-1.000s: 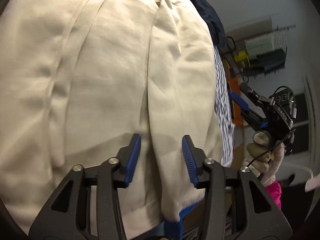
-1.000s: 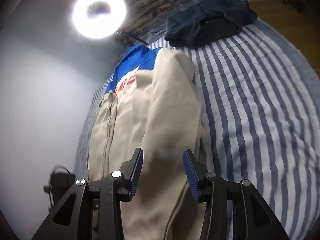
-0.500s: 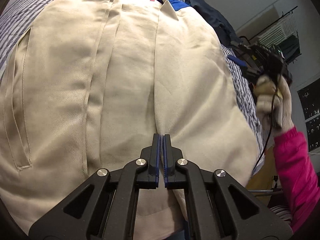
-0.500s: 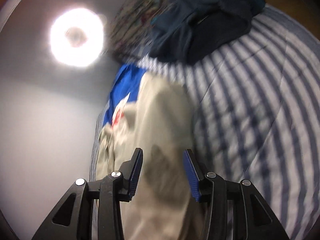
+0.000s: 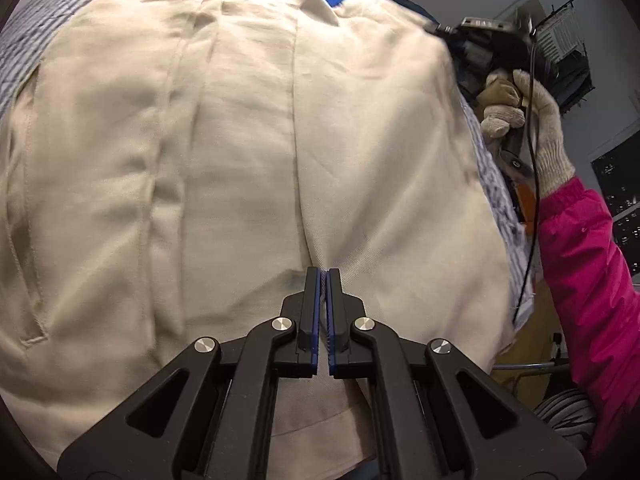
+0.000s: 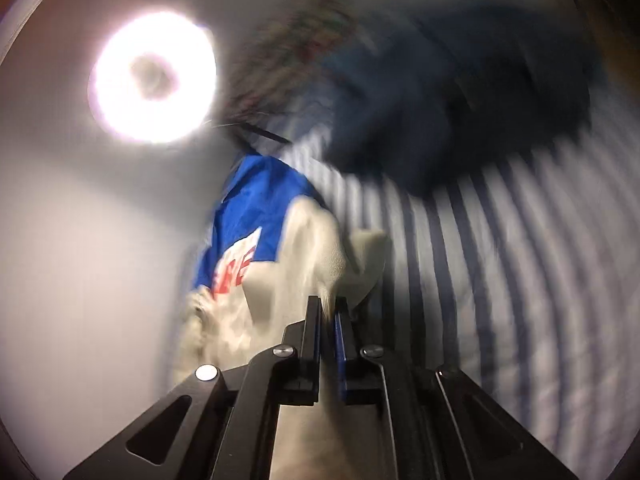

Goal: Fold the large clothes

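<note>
A beige jacket [image 5: 248, 152] with a blue yoke and red letters lies spread on a striped bed. In the left wrist view its right sleeve lies folded over the front. My left gripper [image 5: 322, 276] is shut on the beige cloth near the lower end, and creases run out from its tips. In the blurred right wrist view my right gripper [image 6: 329, 304] has its jaws closing on a beige fold [image 6: 320, 248] just below the blue yoke [image 6: 260, 208], with the cloth pinched between the pads. A gloved hand [image 5: 536, 120] holds that gripper at the jacket's upper right edge.
A dark navy garment [image 6: 460, 92] lies in a heap on the striped sheet [image 6: 520, 260] beyond the jacket. A ring light [image 6: 152, 80] glares by the wall. A pink sleeve [image 5: 592, 280] and a wire rack [image 5: 564, 32] are to the right of the bed.
My left gripper has shut on the beige cloth and tilted so more of the jacket shows. My right gripper moved up to the jacket's shoulder end and went from open to shut on it.
</note>
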Tool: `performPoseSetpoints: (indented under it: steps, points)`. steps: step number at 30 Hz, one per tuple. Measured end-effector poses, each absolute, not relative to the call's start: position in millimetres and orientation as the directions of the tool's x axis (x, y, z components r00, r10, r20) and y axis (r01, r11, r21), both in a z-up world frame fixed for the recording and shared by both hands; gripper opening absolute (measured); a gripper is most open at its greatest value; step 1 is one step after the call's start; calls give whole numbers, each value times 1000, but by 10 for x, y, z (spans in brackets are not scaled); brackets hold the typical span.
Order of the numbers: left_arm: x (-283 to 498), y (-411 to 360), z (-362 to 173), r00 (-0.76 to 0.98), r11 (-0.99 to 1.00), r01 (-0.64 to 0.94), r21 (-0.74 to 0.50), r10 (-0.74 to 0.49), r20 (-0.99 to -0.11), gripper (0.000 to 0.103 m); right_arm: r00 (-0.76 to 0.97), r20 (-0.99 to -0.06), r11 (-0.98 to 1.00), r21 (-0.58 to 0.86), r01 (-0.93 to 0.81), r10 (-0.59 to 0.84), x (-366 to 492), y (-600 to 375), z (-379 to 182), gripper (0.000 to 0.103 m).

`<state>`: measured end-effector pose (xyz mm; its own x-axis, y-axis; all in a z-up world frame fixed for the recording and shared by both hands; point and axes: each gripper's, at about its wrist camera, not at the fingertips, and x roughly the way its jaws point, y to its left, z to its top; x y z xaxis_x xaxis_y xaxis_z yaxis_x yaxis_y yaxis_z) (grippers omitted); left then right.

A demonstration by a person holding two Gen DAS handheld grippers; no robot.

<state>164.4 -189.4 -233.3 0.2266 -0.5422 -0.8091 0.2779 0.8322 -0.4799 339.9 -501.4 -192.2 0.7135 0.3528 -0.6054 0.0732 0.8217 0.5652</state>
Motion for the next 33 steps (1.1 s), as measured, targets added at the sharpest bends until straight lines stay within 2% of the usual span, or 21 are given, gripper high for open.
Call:
performPoseSetpoints:
  steps: [2, 3, 4, 6, 7, 8, 10, 11, 12, 13, 15, 16, 20, 26, 32, 33]
  points:
    - [1632, -1968, -2337, 210, 823, 296, -484, -551, -808, 0, 729, -671, 966, 253, 49, 138, 3406, -4718, -1636, 3]
    - [1616, -2007, -2340, 206, 823, 307, -478, -548, -810, 0, 699, -713, 991, 125, 51, 53, 3484, -4621, -1662, 8]
    - [1602, -2045, -2346, 207, 825, 316, -468, -541, -815, 0, 662, -749, 996, 68, 61, 10, 3552, -4600, -1722, 19]
    - [1590, -2090, -2354, 203, 824, 328, -463, -540, -817, 0, 579, -810, 989, -11, 146, -95, 3672, -4737, -1883, 27]
    - [1586, -2099, -2353, 193, 816, 327, -476, -551, -812, 0, 581, -809, 984, 19, 176, -89, 3658, -4830, -1884, 27]
    - [1582, -2087, -2344, 183, 806, 321, -498, -569, -802, 0, 602, -798, 971, 114, 211, -37, 3575, -4974, -1860, 28]
    - [1587, -2039, -2326, 167, 785, 306, -539, -601, -781, 0, 632, -764, 913, 343, 221, 134, 3367, -5228, -1834, 31]
    - [1590, -2008, -2317, 156, 775, 296, -559, -616, -772, 0, 632, -752, 894, 398, 206, 189, 3289, -5268, -1828, 31]
    - [1586, -1982, -2304, 148, 769, 286, -572, -625, -766, 2, 627, -749, 887, 419, 196, 215, 3197, -5283, -1825, 32]
    - [1570, -1947, -2289, 140, 760, 273, -590, -638, -757, 12, 622, -752, 885, 421, 198, 219, 3100, -5278, -1818, 34]
    - [1520, -1889, -2234, 148, 750, 260, -608, -653, -743, 23, 596, -744, 849, 495, 185, 304, 2840, -5256, -1885, 35]
    - [1493, -1875, -2208, 152, 751, 264, -606, -653, -742, 24, 581, -738, 831, 527, 179, 343, 2733, -5227, -1934, 35]
    - [1360, -1808, -2136, 142, 746, 278, -605, -655, -742, 24, 539, -728, 807, 573, 140, 423, 2253, -5042, -2050, 35]
    - [1260, -1808, -2215, 63, 708, 233, -667, -695, -716, 24, 466, -699, 779, 627, 32, 543, 1385, -4727, -2147, 37]
    - [1238, -1879, -2341, 34, 697, 187, -693, -709, -704, 23, 392, -676, 754, 653, -74, 624, 887, -4387, -2372, 49]
    - [1236, -1898, -2365, 26, 694, 191, -695, -711, -703, 18, 387, -664, 743, 664, -87, 639, 860, -4341, -2400, 50]
